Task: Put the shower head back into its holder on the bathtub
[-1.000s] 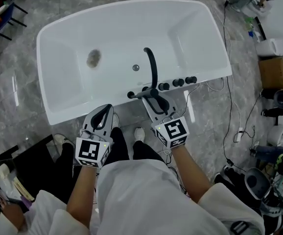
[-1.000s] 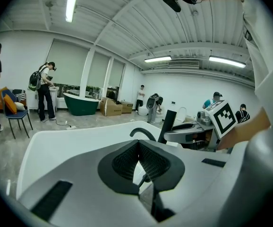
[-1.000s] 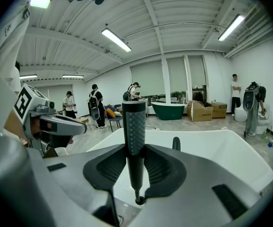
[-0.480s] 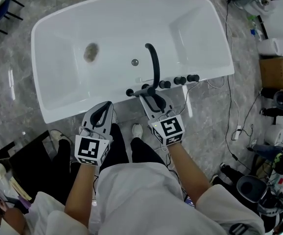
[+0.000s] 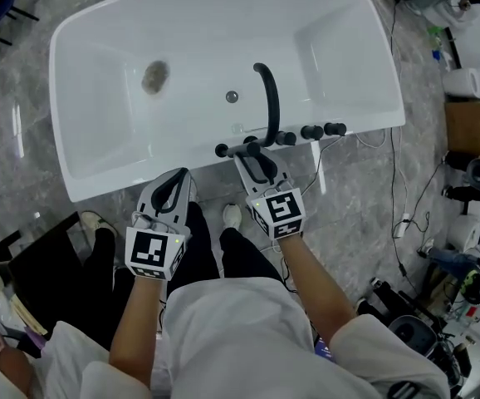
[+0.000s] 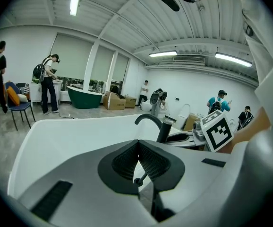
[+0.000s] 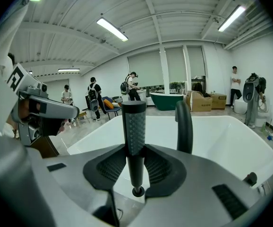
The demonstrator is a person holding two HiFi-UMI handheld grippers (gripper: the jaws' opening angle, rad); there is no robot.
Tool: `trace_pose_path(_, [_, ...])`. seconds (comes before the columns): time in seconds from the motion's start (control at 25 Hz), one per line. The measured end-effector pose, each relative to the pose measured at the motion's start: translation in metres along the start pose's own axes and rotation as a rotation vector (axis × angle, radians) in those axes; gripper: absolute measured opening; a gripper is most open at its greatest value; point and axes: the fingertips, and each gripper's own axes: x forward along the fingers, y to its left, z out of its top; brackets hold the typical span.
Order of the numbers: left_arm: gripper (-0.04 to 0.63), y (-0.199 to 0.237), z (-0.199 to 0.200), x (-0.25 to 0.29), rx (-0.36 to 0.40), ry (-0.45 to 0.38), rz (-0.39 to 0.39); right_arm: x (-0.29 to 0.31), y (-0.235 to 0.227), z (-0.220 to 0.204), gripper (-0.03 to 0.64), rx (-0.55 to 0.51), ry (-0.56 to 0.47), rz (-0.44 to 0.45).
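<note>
The white bathtub point(image 5: 82, 185) lies below me, with a curved black faucet point(image 5: 266, 98) and a row of black knobs point(image 5: 312, 131) on its near rim. My right gripper point(image 5: 252, 152) hovers at that rim just left of the faucet's base, shut on the black shower head point(image 5: 247, 147). In the right gripper view the shower head point(image 7: 133, 126) stands upright between the pads, with the faucet point(image 7: 184, 126) just behind it. A black round fitting point(image 5: 221, 150) sits on the rim next to it. My left gripper point(image 5: 176, 181) is shut and empty, short of the tub's near edge; its tips point(image 6: 137, 143) touch.
Cables point(image 5: 398, 198) trail over the grey marble floor right of the tub. Boxes and equipment point(image 5: 468, 123) stand at the far right. A drain point(image 5: 232, 96) and a dark patch point(image 5: 154, 76) mark the tub's inside. Several people stand in the room beyond.
Both grippers have sunk toward the tub's near rim, the right one more. The shower head stays gripped and the left jaws stay shut.
</note>
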Motion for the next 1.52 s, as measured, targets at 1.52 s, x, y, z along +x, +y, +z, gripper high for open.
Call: trace_pose_path(1.52, [0.011, 0.019, -0.055, 0.010, -0.045, 0.057, 0.003, 0.057, -0.003, -0.087, 0.129, -0.009, 0.128, -0.001])
